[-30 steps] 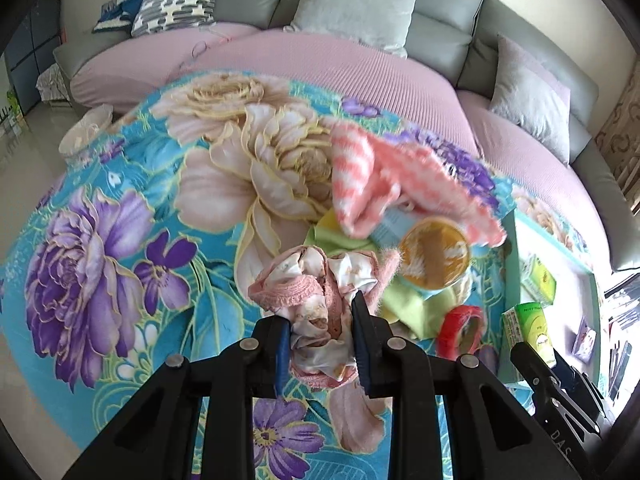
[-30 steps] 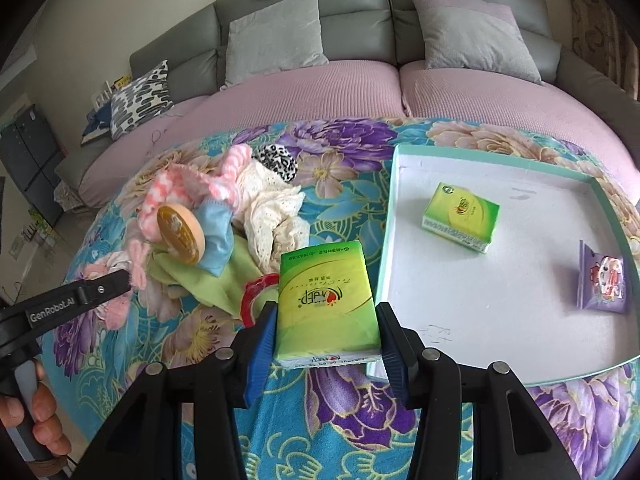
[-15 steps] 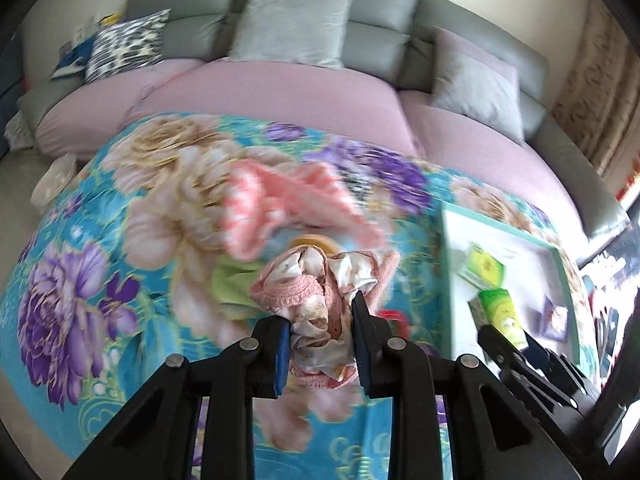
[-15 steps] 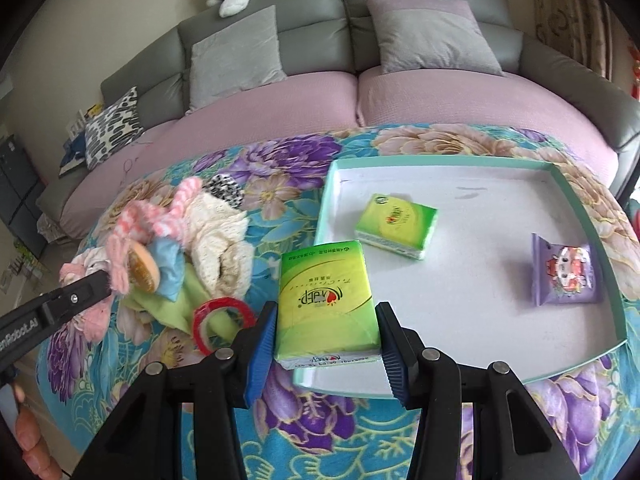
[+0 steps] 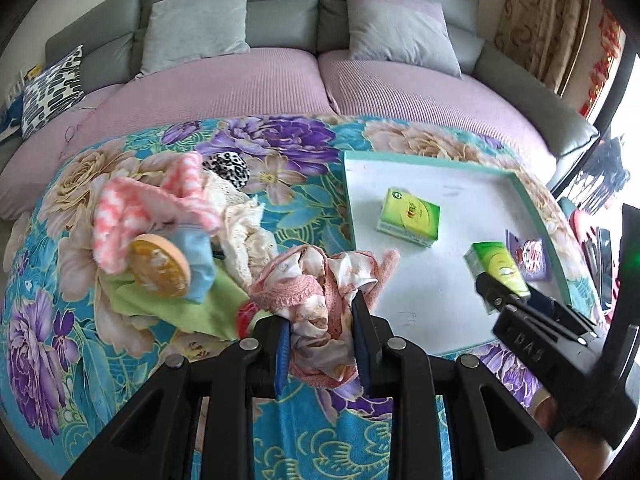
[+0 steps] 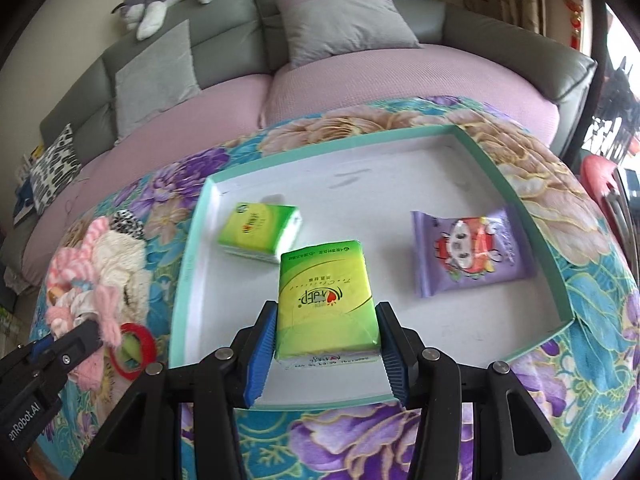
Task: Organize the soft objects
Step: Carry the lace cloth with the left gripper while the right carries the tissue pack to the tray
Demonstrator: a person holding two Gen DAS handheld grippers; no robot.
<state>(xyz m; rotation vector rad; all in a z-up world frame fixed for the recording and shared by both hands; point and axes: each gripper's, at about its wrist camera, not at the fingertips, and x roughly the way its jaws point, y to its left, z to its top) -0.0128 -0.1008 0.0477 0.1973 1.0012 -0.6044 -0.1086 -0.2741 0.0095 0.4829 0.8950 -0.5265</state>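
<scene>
— What's in front of you, biggest first?

— The sofa point(image 5: 280, 80) along the back, then the flowered blanket point(image 5: 80, 340) spread over the surface before it. On the blanket lies the shallow teal-rimmed tray point(image 6: 192, 240), and beside it a heap of soft things point(image 5: 168, 232): pink striped knit, cream lace, a green cloth, a red ring peeking out

— What's already in the tray?

— A green tissue pack point(image 6: 260, 232) toward the far corner and a purple packet point(image 6: 468, 252) well apart from it, both lying flat on the white floor

— And your own jaws?

— My right gripper point(image 6: 326, 344) is clamped on a second tissue pack point(image 6: 326, 300), a pad on either side, held over the near part of the tray. My left gripper point(image 5: 322, 344) is clamped on a crumpled pink cloth point(image 5: 316, 292), which bunches up above the pads and hangs over the blanket just at the tray's near corner

— Which step is this?

— I judge it the carry: both loads are up and neither is set down yet

— What does the next move call for?

— Lower the pack onto bare floor between the two things already there, then part the right jaws. The cloth is limp, so I should bring the left in past the rim before letting go, or a trailing edge may drape over it
</scene>
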